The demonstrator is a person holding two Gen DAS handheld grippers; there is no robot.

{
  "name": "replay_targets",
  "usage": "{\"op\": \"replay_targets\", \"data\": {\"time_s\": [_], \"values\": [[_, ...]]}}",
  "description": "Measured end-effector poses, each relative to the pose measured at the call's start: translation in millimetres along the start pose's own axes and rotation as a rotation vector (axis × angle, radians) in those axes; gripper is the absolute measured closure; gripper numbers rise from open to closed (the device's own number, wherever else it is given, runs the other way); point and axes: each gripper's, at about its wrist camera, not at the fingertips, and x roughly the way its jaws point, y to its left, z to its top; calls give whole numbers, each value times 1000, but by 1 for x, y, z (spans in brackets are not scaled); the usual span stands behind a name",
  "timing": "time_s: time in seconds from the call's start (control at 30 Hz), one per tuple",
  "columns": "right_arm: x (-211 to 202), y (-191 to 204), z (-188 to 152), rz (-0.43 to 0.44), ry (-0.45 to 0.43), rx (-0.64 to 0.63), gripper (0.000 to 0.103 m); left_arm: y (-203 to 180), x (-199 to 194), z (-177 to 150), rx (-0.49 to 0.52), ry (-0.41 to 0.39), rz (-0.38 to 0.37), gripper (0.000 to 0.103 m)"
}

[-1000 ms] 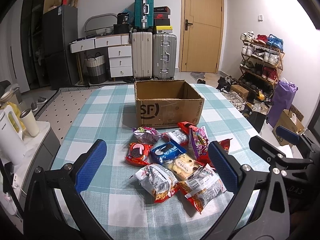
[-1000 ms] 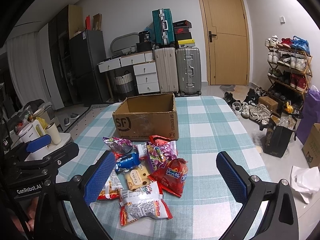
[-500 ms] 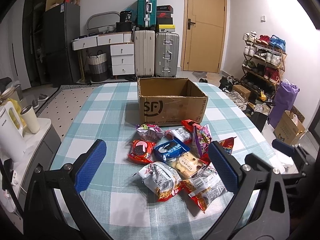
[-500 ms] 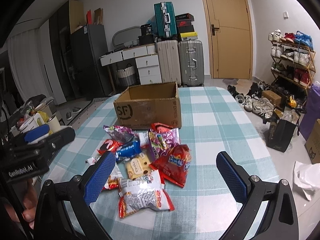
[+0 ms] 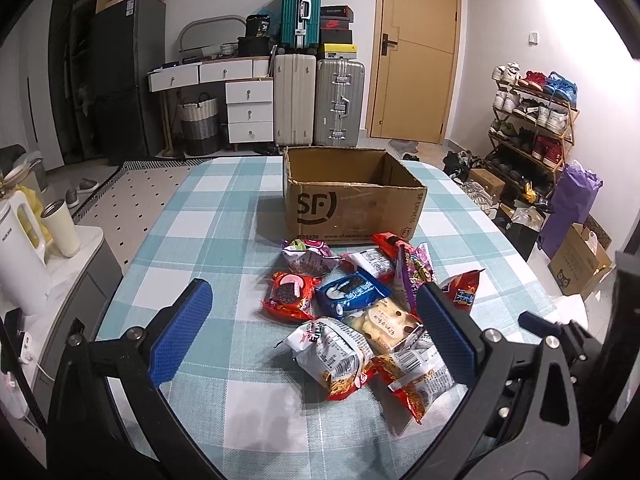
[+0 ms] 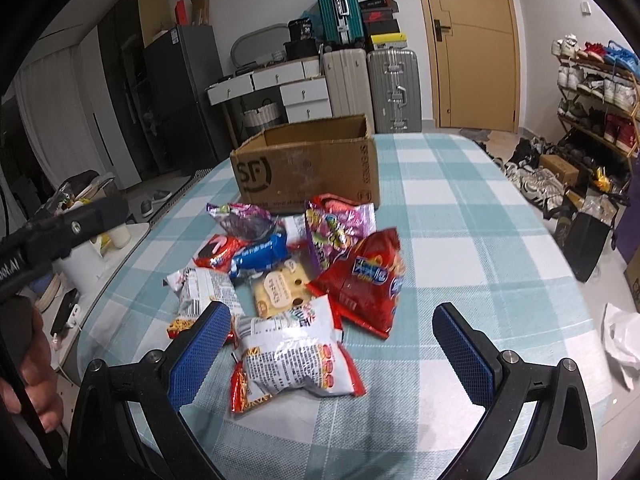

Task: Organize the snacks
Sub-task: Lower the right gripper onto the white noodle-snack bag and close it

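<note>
Currently, left gripper point(image 5: 314, 334) fingers apart above snack pile point(image 5: 360, 308), right gripper point(image 6: 332, 350) fingers apart over white packet point(image 6: 294, 354), cardboard box point(image 5: 352, 196) just behind pile on checked tablecloth point(image 5: 208, 216).

box point(image 5: 352, 212) interior hidden, lower snack packets point(image 5: 400, 272) overlapped

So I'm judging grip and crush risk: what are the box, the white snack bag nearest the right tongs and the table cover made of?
Box: brown corrugated cardboard, matte, ragged rim. White snack bag: thin glossy plastic film, crinkled with glare. Table cover: looks like woven checked cloth, matte.
</note>
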Motion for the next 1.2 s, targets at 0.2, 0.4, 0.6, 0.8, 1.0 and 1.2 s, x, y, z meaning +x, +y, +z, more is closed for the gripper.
{"op": "replay_targets", "data": {"time_s": [0.2,0.4,0.6,0.8,1.0,1.2], "values": [[19,4,-9,24,42,-11,0,5,5,-1,-10,10,5,1],[36,3,-16,45,83,-6,0,8,8,-3,-13,16,6,1],[50,5,-22,71,116,-8,0,11,10,-5,-21,23,10,1],[60,8,-26,92,142,-7,1,14,14,-6,-23,30,15,1],[67,8,-29,114,159,-2,5,17,18,-7,-26,34,27,1],[69,12,-31,144,165,-25,24,20,20,-7,-25,36,37,1]]}}
